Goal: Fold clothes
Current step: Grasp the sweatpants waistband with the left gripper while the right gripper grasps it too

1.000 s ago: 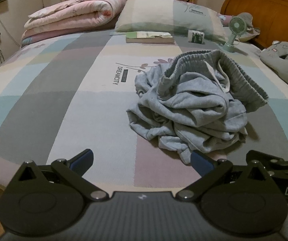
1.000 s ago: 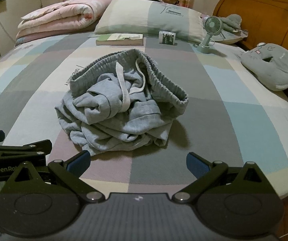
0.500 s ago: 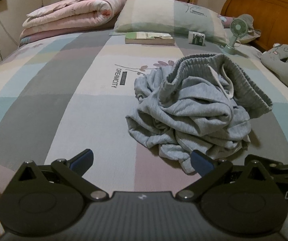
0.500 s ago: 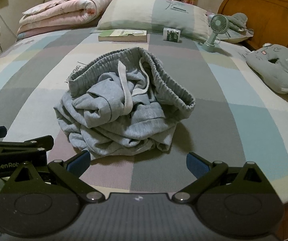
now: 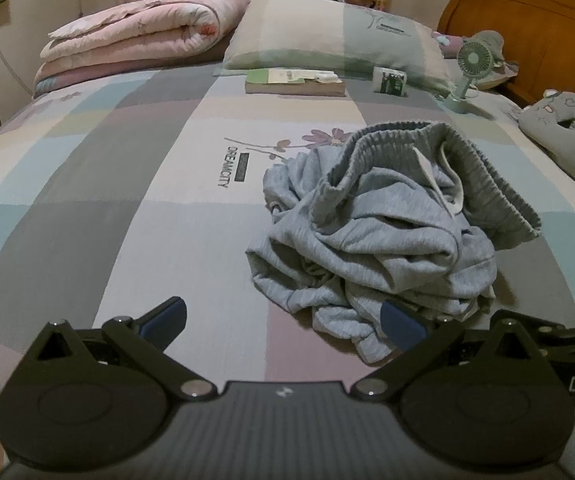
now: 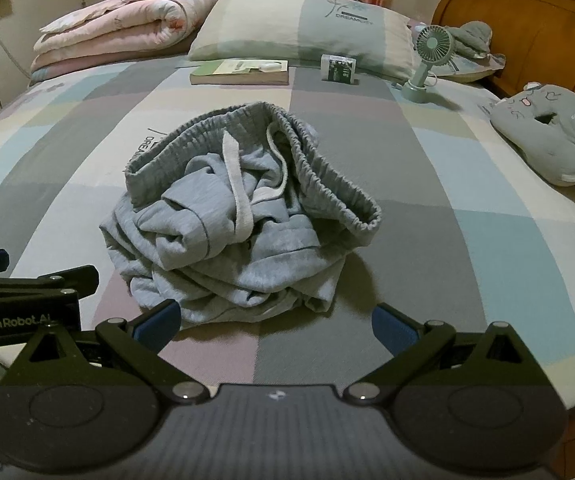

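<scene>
- Both black, blue-tipped grippers, left gripper (image 5: 283, 320) and right gripper (image 6: 273, 320), were spread wide, holding nothing.
- The crumpled grey drawstring sweatpants (image 6: 239, 224) lay heaped mid-bed on the pastel checked bedsheet (image 6: 467, 240).
- Pinching several bunched layers risked dragging the whole heap.

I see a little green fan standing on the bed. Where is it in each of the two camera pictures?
Left wrist view: the fan stands far up on the right, beside the pillow.
Right wrist view: the fan stands upper right of centre, nearer the middle.
Shared landmark: the crumpled grey pants, nearer the camera than the fan.
</scene>
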A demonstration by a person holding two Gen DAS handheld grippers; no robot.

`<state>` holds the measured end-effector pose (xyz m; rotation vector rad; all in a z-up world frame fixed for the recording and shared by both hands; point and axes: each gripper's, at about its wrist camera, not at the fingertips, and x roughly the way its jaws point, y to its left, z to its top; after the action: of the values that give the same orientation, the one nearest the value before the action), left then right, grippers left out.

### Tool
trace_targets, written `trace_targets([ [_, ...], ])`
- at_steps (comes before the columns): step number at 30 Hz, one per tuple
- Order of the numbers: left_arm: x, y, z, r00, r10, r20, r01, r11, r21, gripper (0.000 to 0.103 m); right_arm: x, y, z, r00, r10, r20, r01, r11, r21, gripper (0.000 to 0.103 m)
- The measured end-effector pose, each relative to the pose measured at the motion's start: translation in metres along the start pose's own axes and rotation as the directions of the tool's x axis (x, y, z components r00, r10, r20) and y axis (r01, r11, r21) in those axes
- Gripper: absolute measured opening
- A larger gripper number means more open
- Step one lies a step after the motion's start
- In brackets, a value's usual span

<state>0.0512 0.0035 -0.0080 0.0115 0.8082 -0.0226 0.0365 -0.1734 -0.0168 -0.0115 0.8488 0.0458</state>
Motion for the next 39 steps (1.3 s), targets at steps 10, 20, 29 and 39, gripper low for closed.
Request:
trace_targets([
  [10,0.007,-0.007,0.011,1.0,-0.002,0.012,0.002,1.0,0.024,0.102,0.008,-0.01,0.01,1.0,0.002,0.001,-0.002,1.0,0.021,0.103],
  [20,0.014,-0.011,0.016,0.995,-0.041,0.093,0.034,0.997,0.068,0.102,0.022,-0.018,0.018,0.999,0.033,0.009,-0.033,0.999,0.006,0.103],
  [29,0.027,0.006,0.02,0.97,-0.202,0.133,0.2,0.979,0.031,0.102,0.035,-0.038,0.024,0.988,0.153,0.023,-0.152,0.988,-0.022,0.103],
  [39,0.047,0.002,0.037,0.978,-0.15,0.146,0.118,0.971,0.207,0.102,0.051,-0.057,0.044,0.99,0.131,0.054,-0.126,0.988,-0.088,0.092],
])
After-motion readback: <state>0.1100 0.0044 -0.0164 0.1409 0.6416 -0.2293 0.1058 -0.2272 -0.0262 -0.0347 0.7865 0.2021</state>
